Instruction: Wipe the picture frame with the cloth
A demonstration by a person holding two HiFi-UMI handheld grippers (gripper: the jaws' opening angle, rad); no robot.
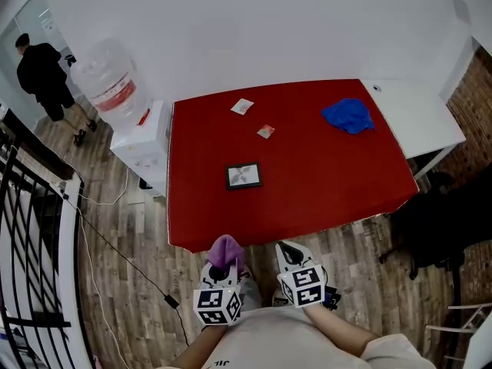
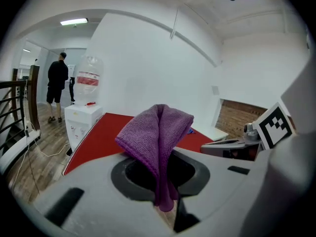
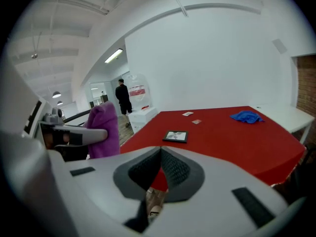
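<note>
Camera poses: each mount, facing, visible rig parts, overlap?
Head view: on head, down at red table, picture frame; left gripper, right gripper show.
Left gripper view: along jaws shut on purple cloth, across red table; right gripper at right.
Right gripper view: along shut empty jaws, toward picture frame; left gripper at left.
Head, right gripper views share picture frame.

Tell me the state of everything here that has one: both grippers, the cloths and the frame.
Left gripper: shut on the purple cloth.
Purple cloth: folded, clamped, off the table.
Right gripper: shut, empty.
Frame: lying flat, face up, on the table.
Blue cloth: crumpled on the table's far right.
</note>
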